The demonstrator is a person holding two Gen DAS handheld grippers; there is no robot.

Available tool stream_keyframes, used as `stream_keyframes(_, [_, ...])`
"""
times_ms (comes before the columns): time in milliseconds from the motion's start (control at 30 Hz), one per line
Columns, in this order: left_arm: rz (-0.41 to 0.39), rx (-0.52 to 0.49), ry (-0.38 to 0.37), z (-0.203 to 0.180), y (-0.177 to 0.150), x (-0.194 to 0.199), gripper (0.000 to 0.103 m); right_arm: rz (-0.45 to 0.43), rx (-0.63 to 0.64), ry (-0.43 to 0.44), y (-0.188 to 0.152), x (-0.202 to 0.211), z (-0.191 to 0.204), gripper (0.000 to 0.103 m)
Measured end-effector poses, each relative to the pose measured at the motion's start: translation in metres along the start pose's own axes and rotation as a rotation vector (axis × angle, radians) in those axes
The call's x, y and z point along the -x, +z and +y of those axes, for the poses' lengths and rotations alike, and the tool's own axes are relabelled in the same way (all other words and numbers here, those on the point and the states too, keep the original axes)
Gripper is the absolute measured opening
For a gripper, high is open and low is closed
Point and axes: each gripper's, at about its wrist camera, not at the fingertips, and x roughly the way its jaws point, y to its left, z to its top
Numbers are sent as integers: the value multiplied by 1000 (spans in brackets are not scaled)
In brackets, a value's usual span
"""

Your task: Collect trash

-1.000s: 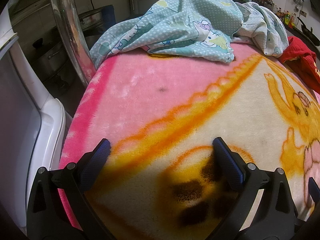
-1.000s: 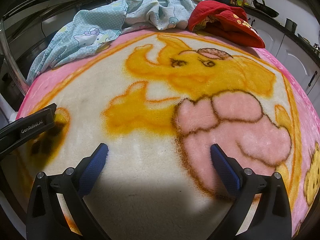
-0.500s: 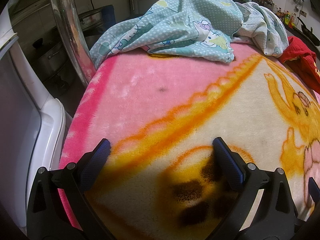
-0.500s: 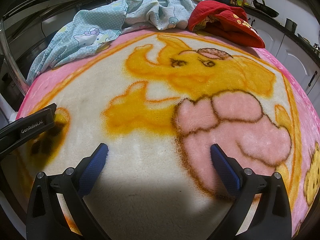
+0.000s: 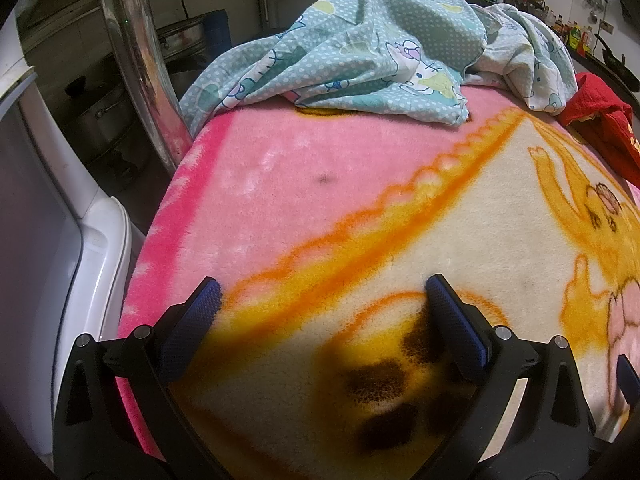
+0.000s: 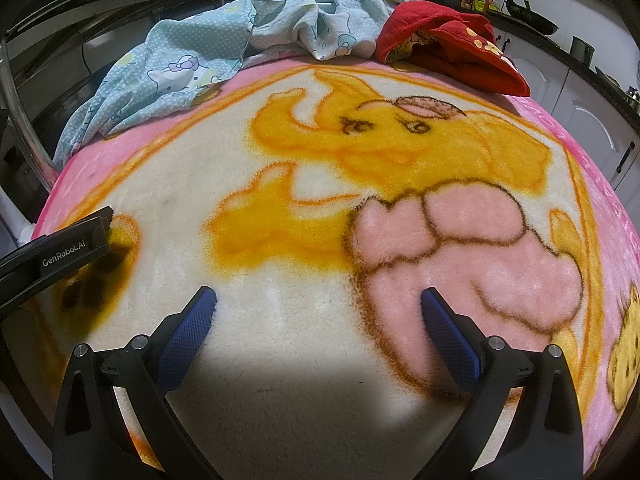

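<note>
Left tongs (image 5: 322, 294) and right tongs (image 6: 318, 306) both spread wide, empty, low over the fleece blanket (image 6: 320, 320). Teal sheet (image 5: 360, 52) bunched upper frame; red cloth (image 6: 452, 52) beside it. Trash possibly hidden; none discernible.

Fleece blankets: one, pink with cartoon print (image 6: 320, 312)
Teal polka-dot sheets: one, crumpled (image 5: 360, 52)
Red cloths: one, bunched (image 6: 452, 52)
Grippers: two, left gripper (image 5: 324, 292) and right gripper (image 6: 318, 298)
Blue finger pads per gripper: two (image 6: 188, 332)
Chrome poles: one (image 5: 140, 60)
</note>
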Motion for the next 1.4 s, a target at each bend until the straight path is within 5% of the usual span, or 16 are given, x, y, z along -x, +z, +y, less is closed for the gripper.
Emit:
stream_keyframes(667, [3,-3,11,-6,-6,3,94,1,0,0,0,1,0,98])
stream_keyframes(1400, [4,-1,5,-2,26,-28,94,1,0,0,0,0,0,98])
